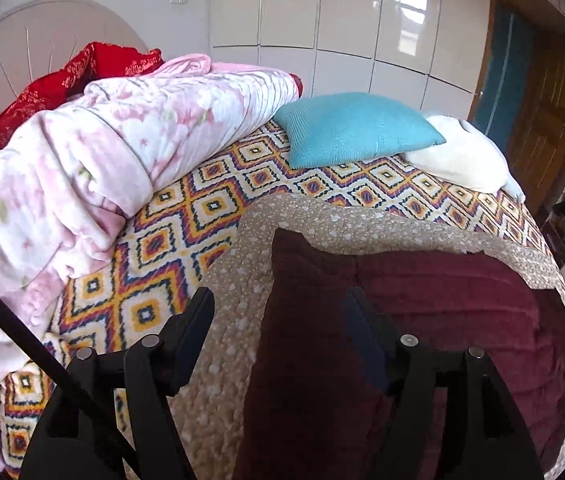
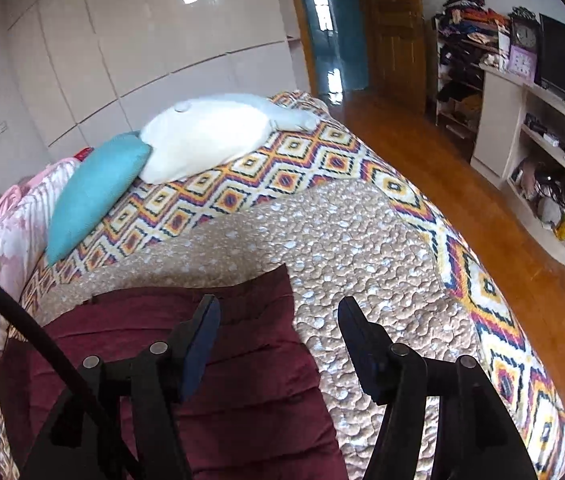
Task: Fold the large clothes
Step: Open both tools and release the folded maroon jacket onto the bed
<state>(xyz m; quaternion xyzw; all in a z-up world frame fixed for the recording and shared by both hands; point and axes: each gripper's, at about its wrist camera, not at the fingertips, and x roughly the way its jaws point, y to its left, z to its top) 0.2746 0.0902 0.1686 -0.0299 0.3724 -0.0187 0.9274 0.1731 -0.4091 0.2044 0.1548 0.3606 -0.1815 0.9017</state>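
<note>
A dark maroon garment (image 1: 422, 320) lies folded on a beige speckled quilt (image 1: 242, 264) spread over the bed. It also shows in the right wrist view (image 2: 250, 360), on the same quilt (image 2: 342, 240). My left gripper (image 1: 278, 296) is open and empty, hovering over the garment's left edge. My right gripper (image 2: 278, 304) is open and empty, over the garment's right edge, with one finger above the maroon cloth and the other above the quilt.
A diamond-patterned bedspread (image 1: 186, 216) covers the bed. A bundled pink floral blanket (image 1: 94, 160) and red cloth (image 1: 94, 64) lie at the left. A teal pillow (image 1: 354, 128) and a white plush (image 2: 206, 136) lie at the far side. Wooden floor (image 2: 462, 200) and shelves (image 2: 542, 160) are to the right.
</note>
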